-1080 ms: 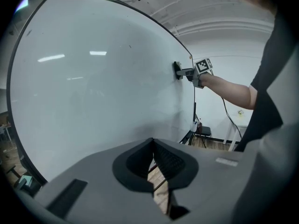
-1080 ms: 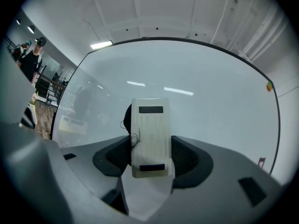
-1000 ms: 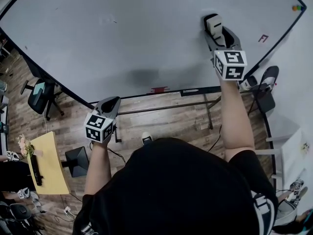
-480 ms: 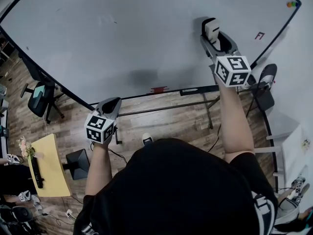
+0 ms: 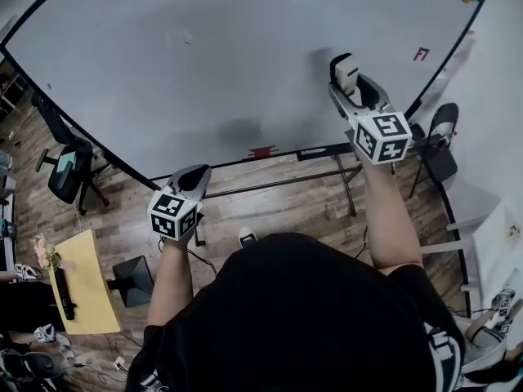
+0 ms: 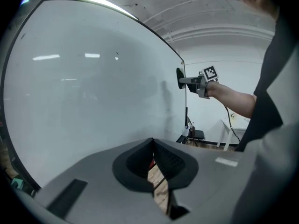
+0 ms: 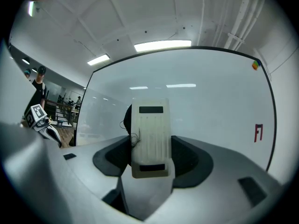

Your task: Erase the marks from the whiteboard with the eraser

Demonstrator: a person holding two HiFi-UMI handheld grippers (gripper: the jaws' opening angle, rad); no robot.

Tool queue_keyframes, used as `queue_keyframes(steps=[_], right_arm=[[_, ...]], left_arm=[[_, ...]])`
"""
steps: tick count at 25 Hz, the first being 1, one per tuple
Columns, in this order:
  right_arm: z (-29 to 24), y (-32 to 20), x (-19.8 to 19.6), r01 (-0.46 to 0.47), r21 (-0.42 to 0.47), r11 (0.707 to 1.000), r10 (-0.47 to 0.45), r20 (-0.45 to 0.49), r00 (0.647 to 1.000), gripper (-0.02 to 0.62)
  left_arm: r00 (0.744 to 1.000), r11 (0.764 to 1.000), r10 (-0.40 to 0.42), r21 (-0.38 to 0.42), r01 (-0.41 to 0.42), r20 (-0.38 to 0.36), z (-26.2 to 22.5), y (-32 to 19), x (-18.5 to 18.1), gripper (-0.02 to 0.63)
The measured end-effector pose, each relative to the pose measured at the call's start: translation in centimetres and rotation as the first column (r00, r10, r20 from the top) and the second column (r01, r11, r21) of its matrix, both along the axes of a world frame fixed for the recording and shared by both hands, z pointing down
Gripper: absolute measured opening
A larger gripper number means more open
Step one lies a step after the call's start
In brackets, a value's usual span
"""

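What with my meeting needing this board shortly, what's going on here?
A person stands at the whiteboard with a gripper in each hand. The right gripper is shut on the eraser and holds it up to the board's right part. The left gripper is shut, holds nothing and sits low by the board's bottom edge. A small red mark shows near the right edge; the rest looks mostly clean.
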State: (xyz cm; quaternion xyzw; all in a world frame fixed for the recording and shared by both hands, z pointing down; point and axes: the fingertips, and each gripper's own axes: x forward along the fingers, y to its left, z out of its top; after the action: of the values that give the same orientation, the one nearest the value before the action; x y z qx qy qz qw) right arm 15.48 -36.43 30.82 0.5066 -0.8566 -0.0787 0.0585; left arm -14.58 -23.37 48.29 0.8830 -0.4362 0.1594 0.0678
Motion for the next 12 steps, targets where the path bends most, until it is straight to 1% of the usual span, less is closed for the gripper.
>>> queue_keyframes(steps=[4, 8, 12], right_arm=[[1.3, 1.2, 0.7, 0.002, -0.025, 1.0, -0.002, 0.007, 1.0, 0.252], [2.9, 2.3, 1.9, 0.021, -0.077, 0.997, -0.018, 0.036, 0.999, 0.252], [4.1, 3.5, 2.6, 0.037, -0.108, 0.993, -0.032, 0.046, 0.998, 0.252]], left_arm=[[1.0, 1.0, 0.008, 0.001, -0.008, -0.003, 0.0, 0.4, 0.9, 0.014], [1.0, 1.0, 0.006, -0.001, -0.006, -0.01, 0.0, 0.7, 2.2, 0.014], [1.0, 1.0, 0.001, -0.007, -0.001, -0.006, 0.5, 1.2, 2.4, 0.014]])
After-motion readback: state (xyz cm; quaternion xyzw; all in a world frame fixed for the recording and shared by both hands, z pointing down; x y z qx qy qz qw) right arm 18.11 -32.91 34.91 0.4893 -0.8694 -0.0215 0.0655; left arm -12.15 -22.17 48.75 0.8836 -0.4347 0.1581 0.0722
